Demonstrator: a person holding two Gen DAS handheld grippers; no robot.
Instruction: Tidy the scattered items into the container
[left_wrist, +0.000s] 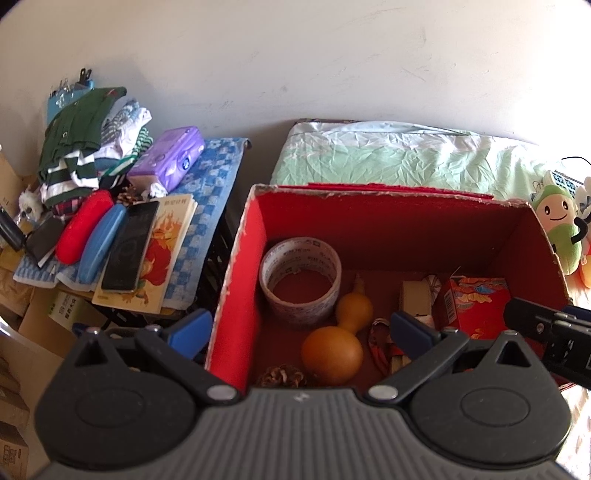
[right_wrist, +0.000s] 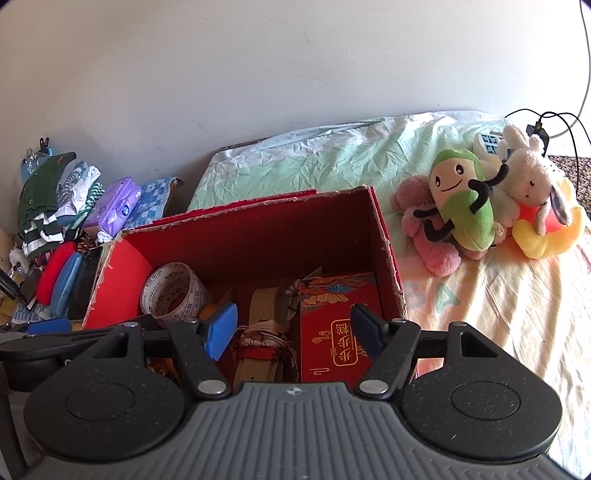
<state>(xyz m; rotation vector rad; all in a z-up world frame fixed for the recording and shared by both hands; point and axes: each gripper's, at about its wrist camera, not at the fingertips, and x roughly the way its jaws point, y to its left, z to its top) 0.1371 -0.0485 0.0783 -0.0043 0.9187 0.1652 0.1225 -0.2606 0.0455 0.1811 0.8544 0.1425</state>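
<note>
A red cardboard box (left_wrist: 388, 214) stands on the bed; it also shows in the right wrist view (right_wrist: 258, 229). Inside lie a tape roll (left_wrist: 300, 280), an orange gourd (left_wrist: 332, 347), a pine cone (left_wrist: 282, 376), a red patterned carton (left_wrist: 474, 306) and a folded fan (right_wrist: 264, 343). My left gripper (left_wrist: 301, 328) is open and empty, straddling the box's left wall. My right gripper (right_wrist: 293, 325) is open and empty above the box's near right part; its body shows at the right edge of the left wrist view (left_wrist: 546, 332).
Left of the box, a stand with a blue checked cloth (left_wrist: 214, 177) holds a book (left_wrist: 162, 251), a phone (left_wrist: 131, 247), a blue case (left_wrist: 101, 251), a red case (left_wrist: 85, 230), a purple tissue pack (left_wrist: 168, 158) and clothes (left_wrist: 81, 140). Plush toys (right_wrist: 480, 199) lie on the bed at right.
</note>
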